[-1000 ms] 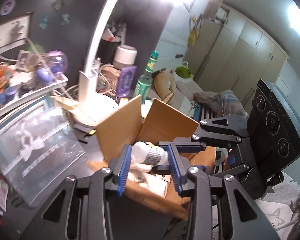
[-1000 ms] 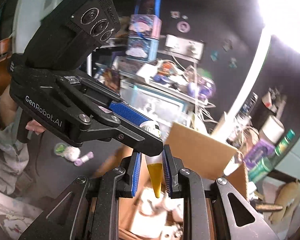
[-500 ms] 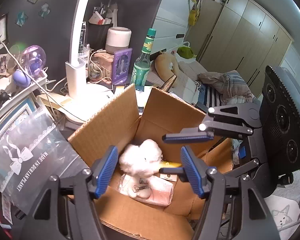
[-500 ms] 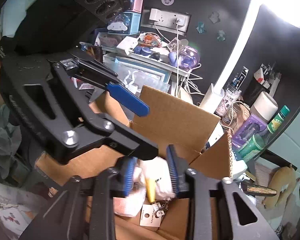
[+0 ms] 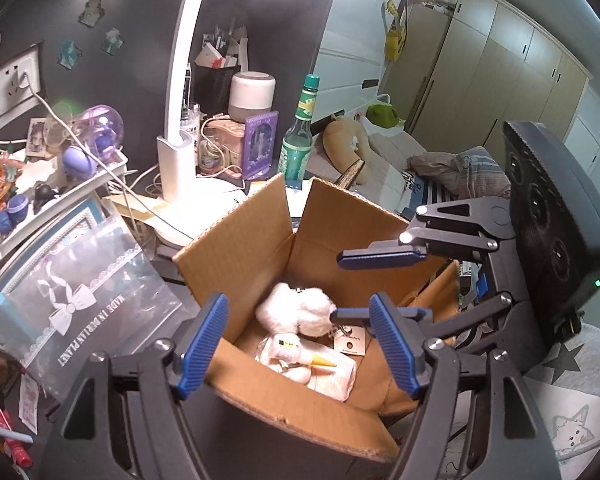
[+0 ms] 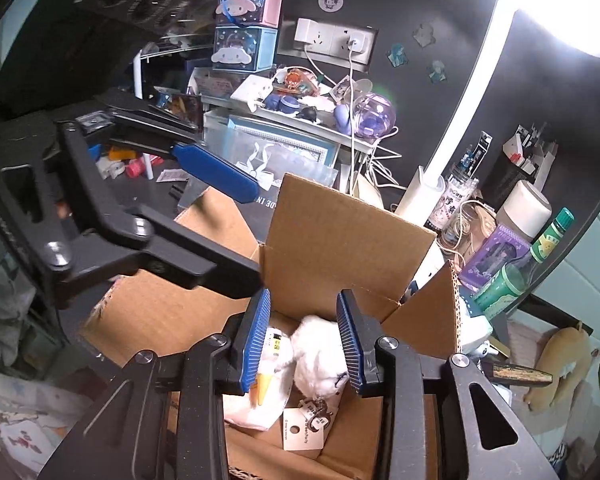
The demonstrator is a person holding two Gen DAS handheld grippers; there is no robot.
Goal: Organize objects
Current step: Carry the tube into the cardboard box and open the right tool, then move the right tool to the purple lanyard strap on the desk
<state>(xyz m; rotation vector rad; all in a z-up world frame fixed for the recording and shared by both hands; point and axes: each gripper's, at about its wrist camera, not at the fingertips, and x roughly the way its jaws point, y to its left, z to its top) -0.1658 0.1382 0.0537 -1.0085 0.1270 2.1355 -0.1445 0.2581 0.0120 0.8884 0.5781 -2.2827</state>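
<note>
Dropped glue bottle lies in box under L gripper, opening, empty; R gripper parted, empty

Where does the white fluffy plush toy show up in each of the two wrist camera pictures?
Left wrist view: the white fluffy plush toy lies low in the middle, inside the cardboard box, seen between the blue pads.
Right wrist view: the toy sits low and central, between this claw's pads, in the same box.
Shared landmark: the green glass bottle, behind the box in the left view and at the right edge in the right view.
</note>
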